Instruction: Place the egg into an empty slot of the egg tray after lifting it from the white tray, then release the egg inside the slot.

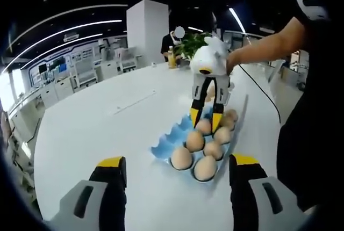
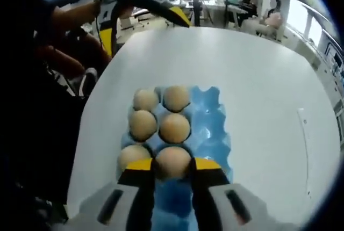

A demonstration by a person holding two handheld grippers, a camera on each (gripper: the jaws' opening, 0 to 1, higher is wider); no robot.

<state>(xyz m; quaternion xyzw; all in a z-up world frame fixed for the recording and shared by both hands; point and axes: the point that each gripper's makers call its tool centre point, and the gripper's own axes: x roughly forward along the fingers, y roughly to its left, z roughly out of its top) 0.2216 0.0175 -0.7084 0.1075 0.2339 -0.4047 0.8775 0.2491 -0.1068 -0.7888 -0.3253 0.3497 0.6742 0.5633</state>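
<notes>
Egg [image 2: 172,161] sits between the yellow-tipped fingers [image 2: 141,165] of the right gripper [image 2: 171,165], both tips touching its sides, so the fingers are narrowed and holding the egg. It is low over the blue egg tray [image 2: 210,129], at that tray's near end; whether the egg already rests in a slot, cannot tell. Five more eggs lie in the egg tray beyond it, in two rows: one just left of the held egg [image 2: 131,157], two in the middle [image 2: 143,124], two at the far end [image 2: 176,98]. Slots along the tray's right side are bare blue.

From the left gripper view, the right gripper [image 1: 206,114] comes down onto the egg tray [image 1: 164,148] from above, held by a person's hand [image 1: 232,62], tips at the eggs on the tray's far side. Left gripper [image 1: 177,169] hangs short of the egg tray over the white counter [image 1: 97,129], fingers [image 1: 110,162] spread wide with nothing between them. A plant [image 1: 189,43] stands at the counter's far edge, well beyond the tray.
</notes>
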